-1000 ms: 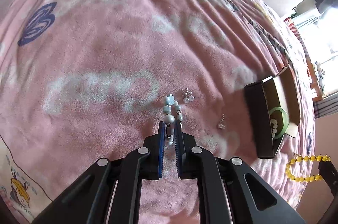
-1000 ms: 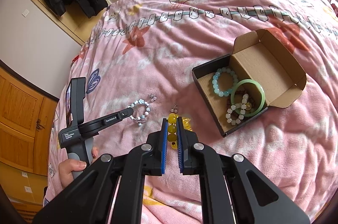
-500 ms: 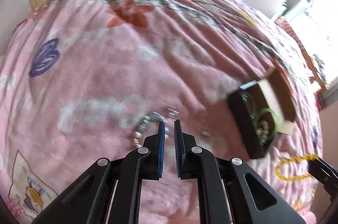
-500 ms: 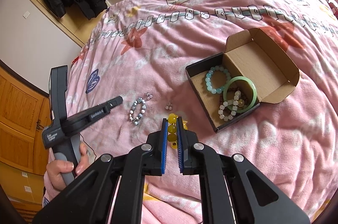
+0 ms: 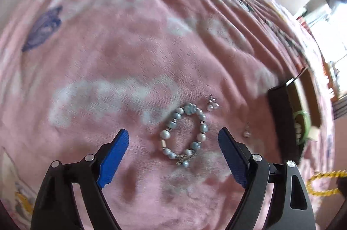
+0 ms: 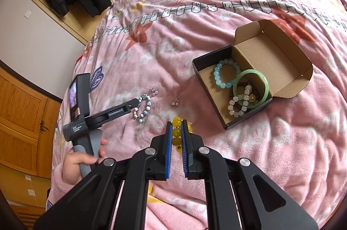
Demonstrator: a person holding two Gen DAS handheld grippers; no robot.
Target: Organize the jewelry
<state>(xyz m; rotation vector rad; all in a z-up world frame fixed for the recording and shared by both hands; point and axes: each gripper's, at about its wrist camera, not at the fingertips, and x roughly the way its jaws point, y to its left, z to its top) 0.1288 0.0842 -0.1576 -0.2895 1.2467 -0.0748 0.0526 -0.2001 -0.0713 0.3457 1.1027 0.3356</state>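
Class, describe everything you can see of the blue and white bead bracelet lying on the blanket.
The bracelet is a closed loop of round pale blue and white beads with small silver spacers, a flower-shaped bead at the far side and a silvery charm at the near side. It lies flat on the pink blanket, between the open left gripper's fingers, touching neither. Nothing else touches it; a small earring lies just beyond.

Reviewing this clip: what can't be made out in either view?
- Yellow bead bracelet, right wrist view: mostly hidden by the right tongs shut on it; left wrist view cuts it at the edge.
- Box contents, left wrist view: blocked by its near wall.
- Small earrings: too small for detail.
- Brown item under the green bangle: unclear.
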